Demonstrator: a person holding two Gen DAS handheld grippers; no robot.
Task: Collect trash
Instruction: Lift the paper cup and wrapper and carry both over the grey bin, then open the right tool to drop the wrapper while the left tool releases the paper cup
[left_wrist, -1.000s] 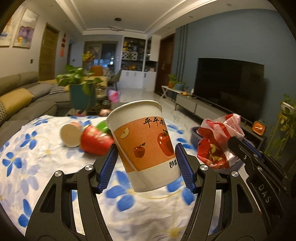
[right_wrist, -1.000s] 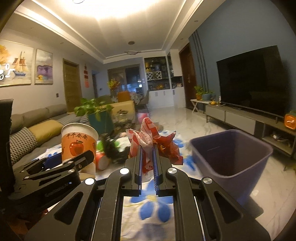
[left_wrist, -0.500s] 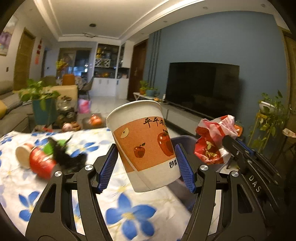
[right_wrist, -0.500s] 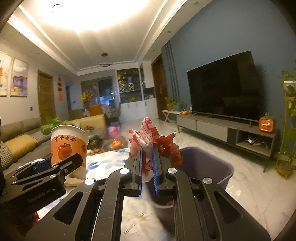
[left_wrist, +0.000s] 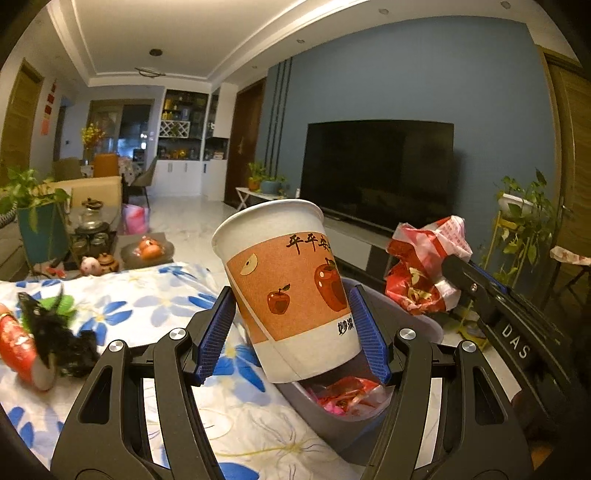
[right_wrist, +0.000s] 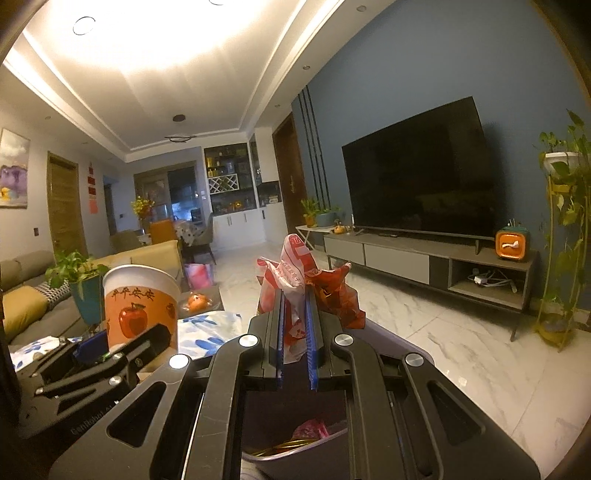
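Both views have swung off the flowered tablecloth (left_wrist: 155, 306) toward the TV wall since a second ago, and the purple bin (left_wrist: 424, 325) now sits directly under my tools instead of off to the side. My left gripper (left_wrist: 295, 328) holds the paper cup (left_wrist: 288, 284), the one printed with apples, its blue pads pressed on either side at a fairly wide opening; the cup leans slightly and its base hangs over the bin's near rim. My right gripper (right_wrist: 295, 332) is nearly closed, pinching the crumpled red-and-white wrapper (right_wrist: 306, 284), most of which sticks up above the fingertips. Under that gripper I can see the bin's interior with pink and red scraps already in it. Step in hand, as I judge it: carry done, drop pending. Next move calls for both loads to be well inside the rim, then opening each gripper; the wrapper is light and may cling to a pad, so a clear opening is needed. Remaining on the cloth at left: a tipped red cup (left_wrist: 18, 347) with dark and green litter (left_wrist: 55, 328) beside it.
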